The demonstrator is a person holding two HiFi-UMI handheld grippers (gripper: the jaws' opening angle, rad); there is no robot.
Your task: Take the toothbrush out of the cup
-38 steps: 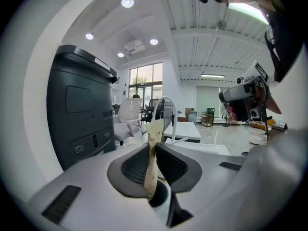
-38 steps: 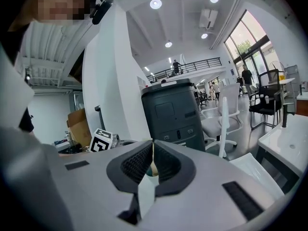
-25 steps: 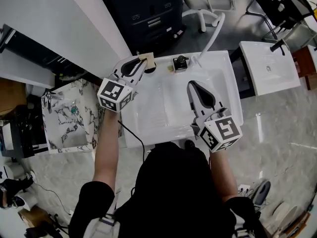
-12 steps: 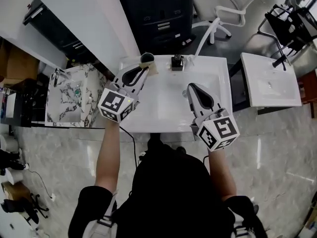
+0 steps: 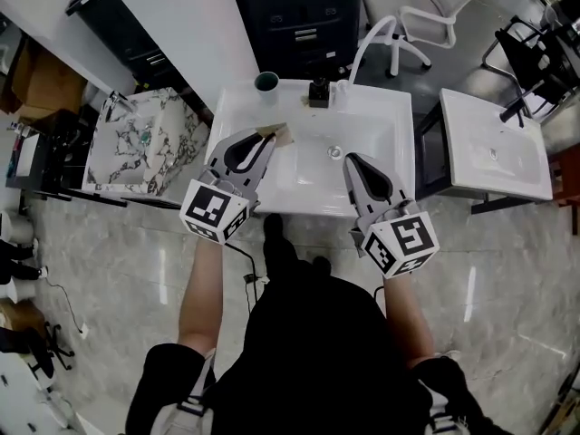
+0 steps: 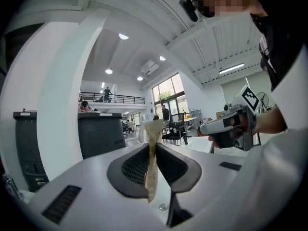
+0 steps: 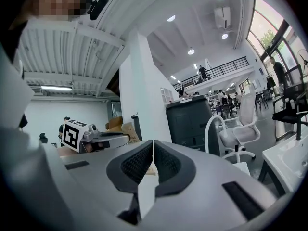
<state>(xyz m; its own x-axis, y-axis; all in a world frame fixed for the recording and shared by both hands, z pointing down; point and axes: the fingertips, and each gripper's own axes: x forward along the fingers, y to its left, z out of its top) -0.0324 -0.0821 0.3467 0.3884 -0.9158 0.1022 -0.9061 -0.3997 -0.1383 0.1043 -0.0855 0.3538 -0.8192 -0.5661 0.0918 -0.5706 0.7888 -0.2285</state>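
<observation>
Over the sink (image 5: 385,120) front | left gripper (image 5: 265,140) jaws clamped on upright pale toothbrush (image 5: 280,134); cup (image 5: 266,82) at 12 o'clock, apart | right gripper (image 5: 350,159) jaws closed, empty.

the left hand-held gripper (image 5: 265,140) has pulled back from the cup (image 5: 266,82) at the far left of the sink (image 5: 403,181), carrying the toothbrush (image 5: 281,134) out with it. the toothbrush now sits well apart from the cup. the right hand-held gripper (image 5: 350,159) has drawn nearer too.
</observation>
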